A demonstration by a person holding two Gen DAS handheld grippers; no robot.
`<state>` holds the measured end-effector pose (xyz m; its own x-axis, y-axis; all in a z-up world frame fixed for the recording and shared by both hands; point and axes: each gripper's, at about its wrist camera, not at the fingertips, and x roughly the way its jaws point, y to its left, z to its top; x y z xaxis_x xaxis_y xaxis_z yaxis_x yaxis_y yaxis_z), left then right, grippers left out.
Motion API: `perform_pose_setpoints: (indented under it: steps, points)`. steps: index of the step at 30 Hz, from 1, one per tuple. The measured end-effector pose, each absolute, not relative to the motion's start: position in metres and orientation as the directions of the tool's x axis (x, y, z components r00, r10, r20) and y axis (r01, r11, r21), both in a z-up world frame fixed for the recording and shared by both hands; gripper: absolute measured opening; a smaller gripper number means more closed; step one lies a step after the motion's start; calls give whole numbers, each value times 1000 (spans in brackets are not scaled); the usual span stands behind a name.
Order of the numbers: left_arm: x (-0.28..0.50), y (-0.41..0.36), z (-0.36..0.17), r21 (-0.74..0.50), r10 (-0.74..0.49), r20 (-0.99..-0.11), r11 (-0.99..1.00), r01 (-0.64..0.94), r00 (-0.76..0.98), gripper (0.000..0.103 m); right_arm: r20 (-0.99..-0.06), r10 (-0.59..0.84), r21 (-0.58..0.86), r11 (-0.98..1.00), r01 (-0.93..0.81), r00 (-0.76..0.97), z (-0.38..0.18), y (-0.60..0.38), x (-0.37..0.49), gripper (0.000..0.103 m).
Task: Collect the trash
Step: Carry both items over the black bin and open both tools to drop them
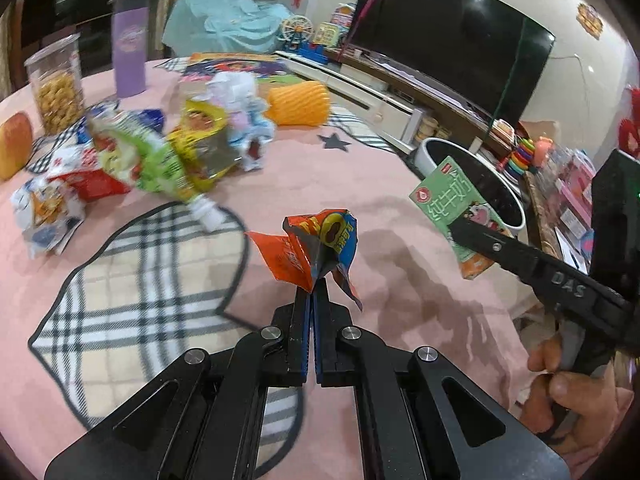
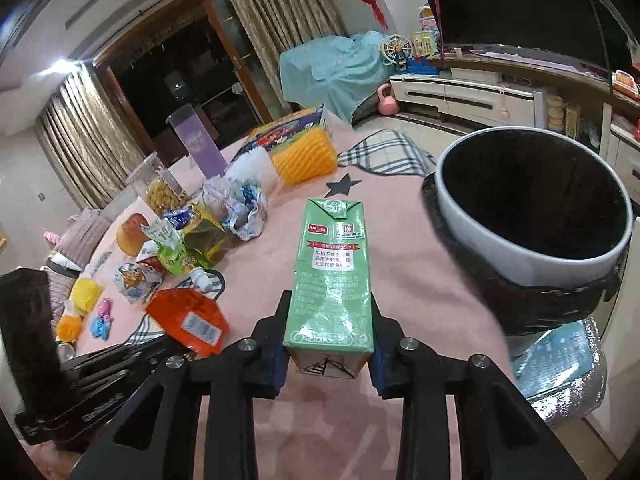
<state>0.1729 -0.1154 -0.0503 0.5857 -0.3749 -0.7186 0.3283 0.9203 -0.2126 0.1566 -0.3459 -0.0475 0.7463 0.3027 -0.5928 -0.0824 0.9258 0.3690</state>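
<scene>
Right gripper [image 2: 330,344], clamped on the carton [image 2: 332,276], should carry it level over the bin [image 2: 532,264] at right before releasing, while left gripper [image 1: 312,300] pinches the wrapper [image 1: 316,248].

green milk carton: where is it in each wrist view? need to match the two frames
Left wrist: green milk carton at right of centre, clamped by the right gripper, in front of the trash bin.
Right wrist: carton at bottom centre, between that gripper's fingers, pointing away from the lens.
Shared landmark: black star on the pink tablecloth.
</scene>
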Motion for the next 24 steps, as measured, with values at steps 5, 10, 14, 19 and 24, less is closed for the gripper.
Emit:
perform_pose_setpoints:
  steps: [5, 10, 14, 19, 24]
  points:
    - [176, -140, -43, -210, -408, -709, 901, 380, 576, 1, -579, 271, 374, 926, -44, 769, -39, -373, 145, 32]
    - [180, -166, -38, -211, -439, -706, 880, 426, 556, 1, -576, 232, 374, 928, 0, 784, -37, -399, 137, 32]
    - [182, -185, -34, -203, -455, -705, 865, 459, 545, 1, -573, 202, 374, 927, 34, 794, -36, -418, 133, 32]
    - [187, -208, -27, -197, -475, -701, 846, 496, 532, 1, -568, 176, 372, 926, 60, 804, -33, -436, 132, 32]
    - [196, -230, -22, -194, -491, -699, 830, 523, 520, 1, -569, 156, 370, 925, 82, 807, -32, -451, 138, 32]
